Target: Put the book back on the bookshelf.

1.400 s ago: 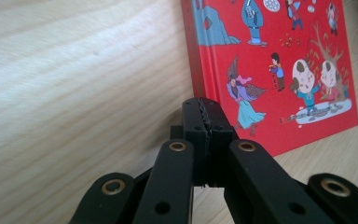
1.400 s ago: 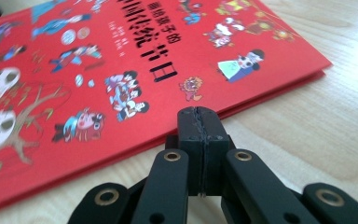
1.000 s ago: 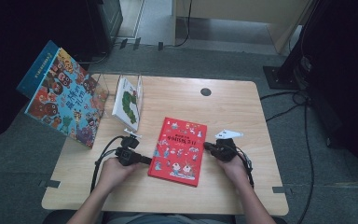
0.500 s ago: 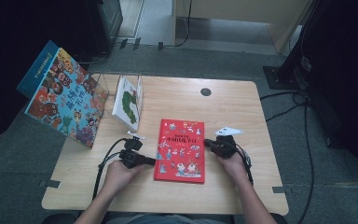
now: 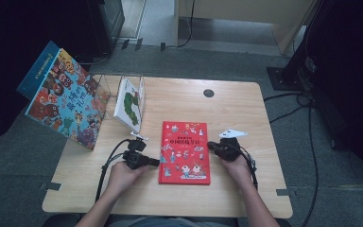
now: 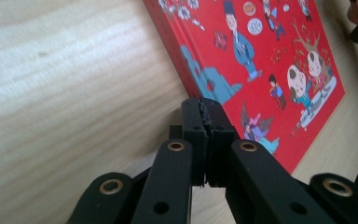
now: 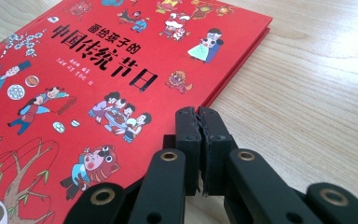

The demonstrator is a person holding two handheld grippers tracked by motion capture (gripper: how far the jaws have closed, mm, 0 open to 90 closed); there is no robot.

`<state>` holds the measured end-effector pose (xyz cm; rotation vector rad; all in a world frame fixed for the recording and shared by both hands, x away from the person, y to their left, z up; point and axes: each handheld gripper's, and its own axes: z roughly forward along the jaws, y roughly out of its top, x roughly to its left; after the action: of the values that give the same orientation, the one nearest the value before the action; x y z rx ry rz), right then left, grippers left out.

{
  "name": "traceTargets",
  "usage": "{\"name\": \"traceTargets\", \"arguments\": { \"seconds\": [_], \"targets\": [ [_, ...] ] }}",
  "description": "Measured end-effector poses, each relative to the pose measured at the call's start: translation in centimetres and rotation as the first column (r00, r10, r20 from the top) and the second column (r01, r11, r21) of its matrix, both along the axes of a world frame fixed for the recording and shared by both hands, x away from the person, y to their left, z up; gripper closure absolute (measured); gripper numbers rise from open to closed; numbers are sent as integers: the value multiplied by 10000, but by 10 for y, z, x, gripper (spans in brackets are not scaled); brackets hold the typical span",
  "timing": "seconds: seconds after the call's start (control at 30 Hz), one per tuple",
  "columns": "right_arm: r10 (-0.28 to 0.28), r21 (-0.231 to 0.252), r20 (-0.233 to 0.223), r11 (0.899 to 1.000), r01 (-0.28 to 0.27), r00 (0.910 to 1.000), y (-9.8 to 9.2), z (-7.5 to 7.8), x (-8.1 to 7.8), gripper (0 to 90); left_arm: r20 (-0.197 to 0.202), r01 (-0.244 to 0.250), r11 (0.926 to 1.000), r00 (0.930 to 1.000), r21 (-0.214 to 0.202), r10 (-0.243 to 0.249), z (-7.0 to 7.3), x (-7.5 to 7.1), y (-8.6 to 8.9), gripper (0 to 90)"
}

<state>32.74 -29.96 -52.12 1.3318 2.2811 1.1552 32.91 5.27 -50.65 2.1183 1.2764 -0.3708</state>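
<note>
Red book (image 5: 185, 152) lies flat at table (image 5: 246, 109) centre, between both grippers. Left gripper (image 6: 206, 109): jaws pressed together, empty, tips at book's left edge. Right gripper (image 7: 199, 119): jaws pressed together, empty, tips at right edge.

Risk: closed tips cannot pinch cover; uneven push from either side likely skews or slides book.

Contact between tips and book edge unclear. Book's near corners cut off in gripper views.

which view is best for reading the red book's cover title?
Right gripper view: the red book lies close, title characters large and sharp. The high view shows the whole cover but the title is tiny. The left gripper view shows only part of the cover, without the title.
</note>
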Motion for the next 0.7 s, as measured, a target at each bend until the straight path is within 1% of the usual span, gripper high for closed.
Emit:
{"name": "traceTargets", "arguments": {
  "seconds": [0.07,0.17,0.23,0.33,0.4,0.47,0.5,0.57,0.63,0.7],
  "targets": [
    [-67,106,-15,9999,67,10000,-1,1,-1,845,23,-158,9998,9999,-107,159,2,3,1,895],
    [-193,255,45,9995,192,9998,-3,2,-4,780,188,-218,9998,9996,25,218,4,11,2,878],
    [-283,280,-39,9992,284,9996,-3,3,-5,767,239,-278,9996,9993,79,276,5,18,3,878],
    [-499,479,-83,9976,503,9987,-4,5,-8,723,212,-399,9992,9990,50,398,6,29,4,871],
    [-635,682,-108,9956,641,9979,-5,6,-9,698,227,-501,9987,9985,-55,502,7,36,4,862],
    [-688,678,-146,9953,697,9975,-3,7,-10,686,229,-480,9988,9986,68,478,6,40,2,863],
    [-680,652,-207,9955,693,9975,-2,7,-11,683,208,-421,9990,9989,146,418,5,42,1,863],
    [-689,410,-359,9967,703,9970,1,8,-12,683,91,-470,9988,9989,136,469,2,44,-1,863],
    [-819,496,-733,9951,856,9939,3,9,-12,684,49,-483,9988,9988,-21,483,0,45,-3,864],
    [-967,744,-1191,9916,1060,9882,4,10,-12,683,67,-410,9992,9991,4,410,1,46,-4,864]
  ]
}}
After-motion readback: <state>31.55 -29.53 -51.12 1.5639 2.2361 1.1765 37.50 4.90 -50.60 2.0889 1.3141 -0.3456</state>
